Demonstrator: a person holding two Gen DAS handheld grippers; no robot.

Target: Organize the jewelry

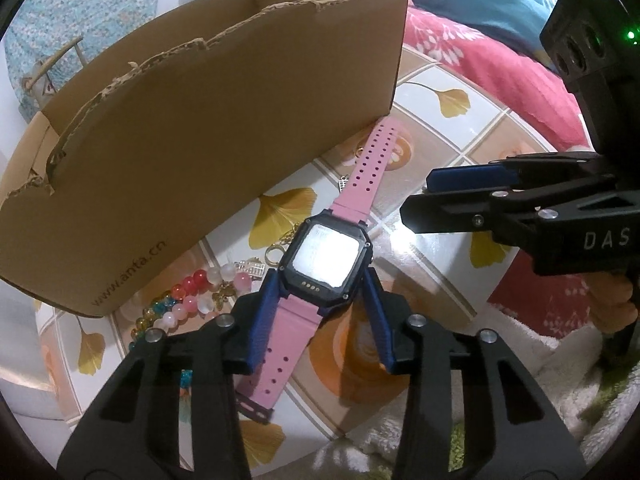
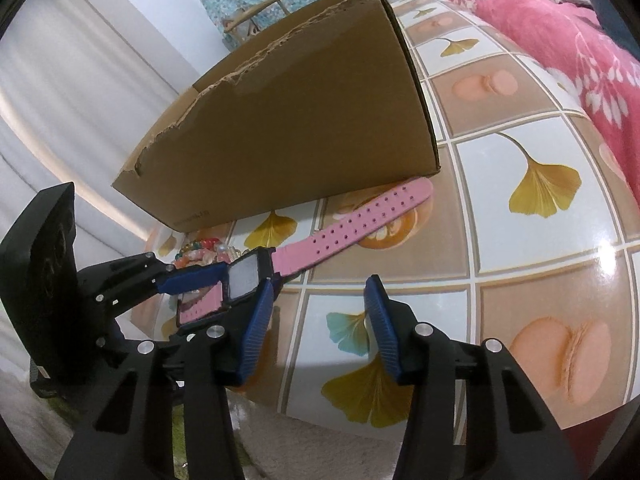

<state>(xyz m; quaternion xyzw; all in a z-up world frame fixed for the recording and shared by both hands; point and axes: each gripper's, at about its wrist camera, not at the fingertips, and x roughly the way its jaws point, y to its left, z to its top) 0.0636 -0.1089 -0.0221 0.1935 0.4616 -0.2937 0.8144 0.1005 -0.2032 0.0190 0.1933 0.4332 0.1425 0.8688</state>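
Note:
A watch (image 1: 324,260) with a black square case and a pink perforated strap lies on the tiled tabletop (image 1: 460,120), its far strap end at the foot of a cardboard box (image 1: 200,140). My left gripper (image 1: 322,282) is shut on the watch case, one blue pad pressing each side. From the right wrist, the watch (image 2: 244,280) sits against a left finger (image 2: 192,280). My right gripper (image 2: 320,284) stands open just right of the case, with only bare tabletop between its fingers. It also shows in the left wrist view as the right gripper (image 1: 416,196).
The torn-rimmed cardboard box (image 2: 300,128) stands open-topped behind the watch. Beaded bracelets (image 1: 192,296) and a gold chain (image 1: 276,252) lie by its base, left of the watch. A pink floral blanket (image 2: 560,40) borders the table on the right, and white fluffy cloth (image 1: 520,360) lies below its near edge.

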